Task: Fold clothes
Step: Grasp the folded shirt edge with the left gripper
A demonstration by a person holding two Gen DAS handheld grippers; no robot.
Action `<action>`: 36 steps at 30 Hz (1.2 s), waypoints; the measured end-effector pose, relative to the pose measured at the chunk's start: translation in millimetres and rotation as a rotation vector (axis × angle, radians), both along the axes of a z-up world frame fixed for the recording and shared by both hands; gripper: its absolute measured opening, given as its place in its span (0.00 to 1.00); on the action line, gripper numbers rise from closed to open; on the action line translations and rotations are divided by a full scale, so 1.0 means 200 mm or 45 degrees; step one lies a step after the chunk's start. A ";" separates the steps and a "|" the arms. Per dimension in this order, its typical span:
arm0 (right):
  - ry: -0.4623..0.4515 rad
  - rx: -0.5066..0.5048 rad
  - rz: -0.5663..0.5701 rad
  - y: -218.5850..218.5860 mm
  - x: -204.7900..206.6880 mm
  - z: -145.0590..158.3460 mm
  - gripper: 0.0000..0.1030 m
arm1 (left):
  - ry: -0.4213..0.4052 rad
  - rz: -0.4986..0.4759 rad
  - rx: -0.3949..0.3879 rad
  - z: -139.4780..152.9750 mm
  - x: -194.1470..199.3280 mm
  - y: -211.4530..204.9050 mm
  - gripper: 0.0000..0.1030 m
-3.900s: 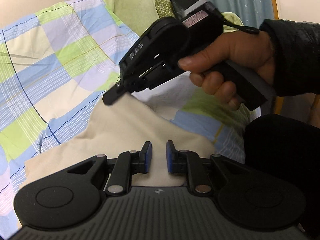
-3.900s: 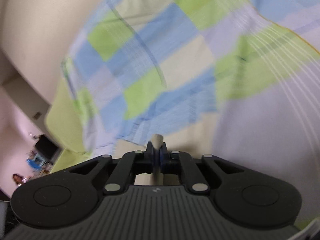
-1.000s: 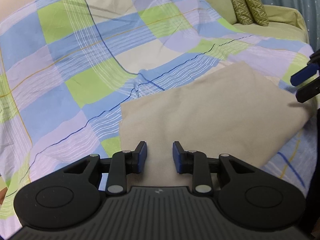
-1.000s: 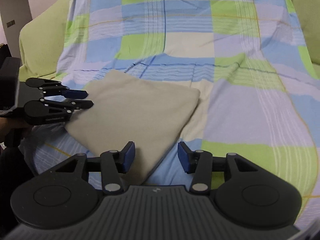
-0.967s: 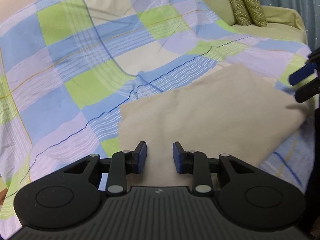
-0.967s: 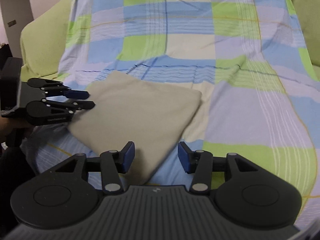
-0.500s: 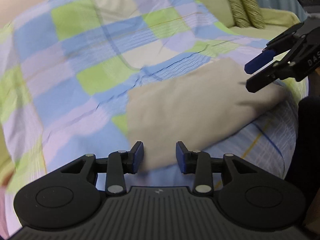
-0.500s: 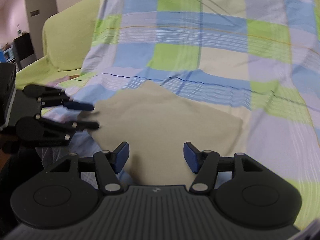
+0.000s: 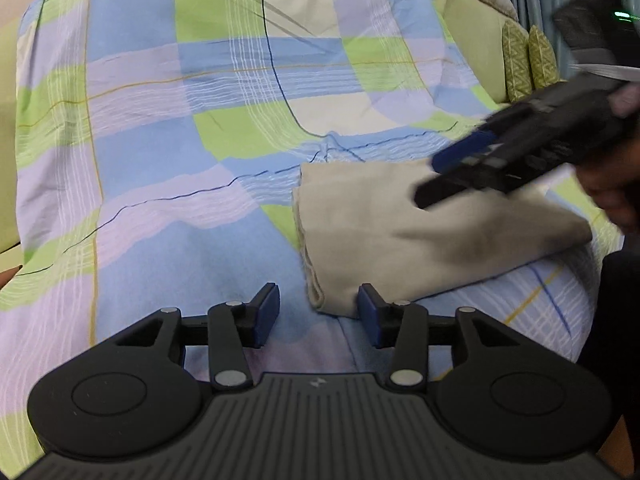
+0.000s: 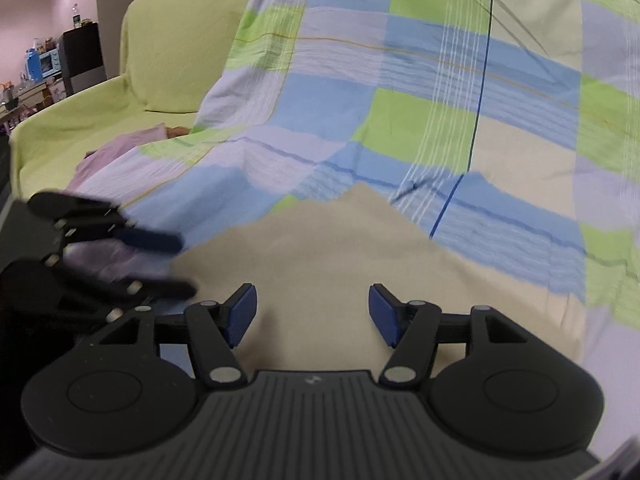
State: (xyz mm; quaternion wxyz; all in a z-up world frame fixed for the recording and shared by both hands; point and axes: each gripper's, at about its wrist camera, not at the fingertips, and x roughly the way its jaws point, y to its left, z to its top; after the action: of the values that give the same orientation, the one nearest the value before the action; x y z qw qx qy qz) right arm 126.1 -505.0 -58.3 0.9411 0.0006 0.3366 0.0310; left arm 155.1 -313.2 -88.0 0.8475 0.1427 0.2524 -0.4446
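A folded beige cloth [image 9: 408, 236] lies flat on the checked bedsheet [image 9: 200, 140]; it also shows in the right wrist view [image 10: 340, 264]. My left gripper [image 9: 318, 316] is open and empty, low over the sheet at the cloth's near left corner. My right gripper [image 10: 312, 316] is open and empty, just above the cloth. The right gripper also shows blurred over the cloth's right part in the left wrist view [image 9: 452, 180]. The left gripper shows blurred at the cloth's left edge in the right wrist view [image 10: 176, 266].
The checked sheet [image 10: 440, 100] covers a green sofa [image 10: 168, 64]. Two patterned cushions [image 9: 528, 60] stand at the sofa's far right. A pink garment [image 10: 116, 160] lies on the seat to the left. Furniture and a kitchen area [image 10: 44, 68] are far left.
Both grippers have opened wider and moved in lower toward the cloth. The left gripper has shifted to the cloth's left corner. The right gripper now hovers over the cloth.
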 end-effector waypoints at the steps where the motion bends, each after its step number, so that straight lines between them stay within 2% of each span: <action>1: -0.010 0.005 -0.005 -0.01 0.04 0.01 0.57 | 0.025 -0.014 -0.036 0.01 0.01 0.00 0.48; 4: -0.027 0.004 0.015 -0.04 0.15 0.03 0.55 | 0.091 -0.056 -0.112 0.04 0.05 0.00 0.46; 6: -0.029 -0.018 0.032 -0.06 0.21 0.05 0.53 | 0.105 -0.073 -0.127 0.04 0.07 -0.01 0.45; 10: 0.033 -0.080 0.132 -0.11 0.39 0.06 0.45 | 0.110 -0.088 -0.118 0.00 0.13 -0.04 0.45; 14: 0.071 -0.066 0.163 -0.12 0.47 0.04 0.47 | 0.146 -0.080 -0.073 -0.07 0.14 -0.06 0.44; 16: 0.118 -0.083 0.166 -0.10 0.47 -0.02 0.49 | 0.177 -0.077 -0.096 -0.07 0.15 -0.05 0.43; 19: 0.099 -0.072 0.129 -0.10 0.41 -0.07 0.49 | 0.218 -0.073 -0.158 -0.03 0.19 -0.02 0.43; 22: -0.011 0.056 0.019 -0.16 0.29 -0.03 0.50 | 0.258 -0.090 -0.183 -0.01 0.26 -0.03 0.43; 25: -0.037 0.161 -0.020 -0.15 0.17 -0.02 0.52 | 0.334 -0.133 -0.172 -0.02 0.33 -0.06 0.43; 28: 0.000 0.141 0.022 -0.09 0.04 -0.03 0.57 | 0.450 -0.177 -0.162 -0.05 0.40 -0.09 0.43; 31: 0.047 0.099 0.027 -0.03 -0.09 -0.06 0.60 | 0.515 -0.188 -0.141 -0.07 0.45 -0.10 0.42; 32: 0.063 0.104 0.030 -0.02 -0.13 -0.07 0.60 | 0.524 -0.191 -0.147 -0.06 0.45 -0.10 0.35; 33: 0.071 0.101 0.027 -0.01 -0.15 -0.08 0.60 | 0.533 -0.195 -0.152 -0.06 0.45 -0.09 0.14; 34: 0.079 0.097 0.025 0.00 -0.18 -0.09 0.60 | 0.541 -0.198 -0.157 -0.05 0.45 -0.09 0.06; 36: 0.084 0.097 0.009 0.00 -0.21 -0.10 0.60 | 0.547 -0.196 -0.156 -0.05 0.43 -0.07 0.00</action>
State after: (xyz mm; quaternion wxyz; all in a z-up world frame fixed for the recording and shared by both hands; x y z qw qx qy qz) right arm 84.8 -505.1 -78.0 0.9287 0.0363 0.3660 0.0469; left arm 241.3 -327.1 -98.9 0.7450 0.0121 0.3877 -0.5427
